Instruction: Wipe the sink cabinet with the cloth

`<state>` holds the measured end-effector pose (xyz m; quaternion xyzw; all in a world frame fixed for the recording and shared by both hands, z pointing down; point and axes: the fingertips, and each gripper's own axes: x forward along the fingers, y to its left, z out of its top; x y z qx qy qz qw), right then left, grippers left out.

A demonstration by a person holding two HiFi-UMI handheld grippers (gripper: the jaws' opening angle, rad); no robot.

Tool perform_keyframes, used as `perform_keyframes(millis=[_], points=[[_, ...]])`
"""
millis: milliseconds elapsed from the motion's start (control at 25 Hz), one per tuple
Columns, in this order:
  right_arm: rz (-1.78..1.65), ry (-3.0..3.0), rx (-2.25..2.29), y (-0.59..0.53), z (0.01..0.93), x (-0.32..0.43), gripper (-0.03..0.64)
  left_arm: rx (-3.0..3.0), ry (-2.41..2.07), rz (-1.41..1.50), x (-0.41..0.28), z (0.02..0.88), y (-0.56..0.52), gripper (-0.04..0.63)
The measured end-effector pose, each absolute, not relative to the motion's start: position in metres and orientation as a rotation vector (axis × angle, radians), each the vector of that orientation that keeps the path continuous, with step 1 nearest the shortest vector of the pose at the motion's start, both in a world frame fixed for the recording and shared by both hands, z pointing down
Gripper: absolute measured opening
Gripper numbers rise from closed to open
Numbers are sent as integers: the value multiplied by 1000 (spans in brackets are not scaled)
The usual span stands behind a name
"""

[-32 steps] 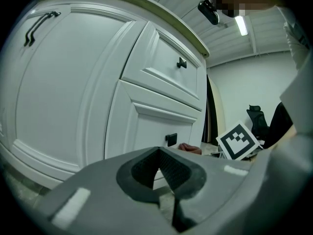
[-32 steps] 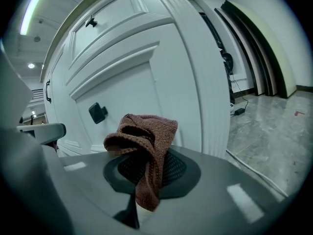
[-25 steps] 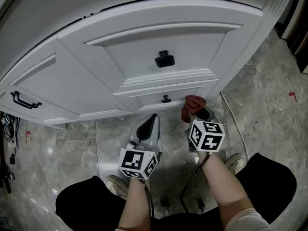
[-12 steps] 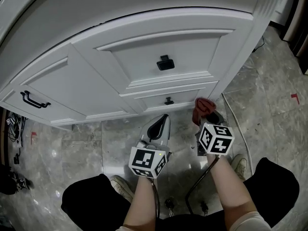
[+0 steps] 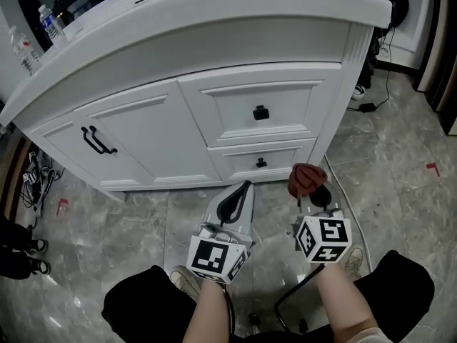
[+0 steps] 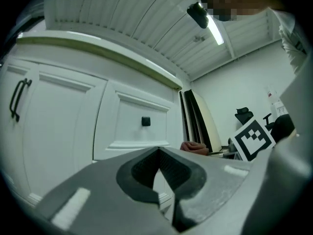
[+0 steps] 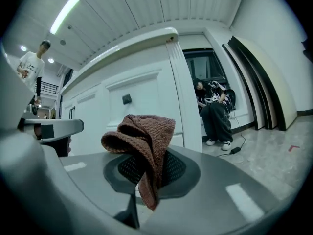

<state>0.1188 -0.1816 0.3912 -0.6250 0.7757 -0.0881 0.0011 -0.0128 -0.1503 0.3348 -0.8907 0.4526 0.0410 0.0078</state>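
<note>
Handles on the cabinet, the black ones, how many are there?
3. A bar handle on the left door, a square knob on the upper drawer, a small knob on the lower drawer. Other sides of the cabinet are hidden.

grey marble floor [image 5: 400, 141] spreads before the white sink cabinet [image 5: 143, 131]. right of the cabinet, long panels [image 7: 259, 77] lean on a white wall [image 7: 286, 40]. above it, a tube light [image 6: 213, 31] on a ribbed ceiling [image 6: 122, 9].
</note>
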Motion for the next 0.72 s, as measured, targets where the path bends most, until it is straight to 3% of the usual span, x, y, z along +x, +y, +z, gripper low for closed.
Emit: perform_keyframes(millis=[720], points=[[-108,2359,-1956,-8,315,95,80,-2614,1378,190,-48,265,25,0]])
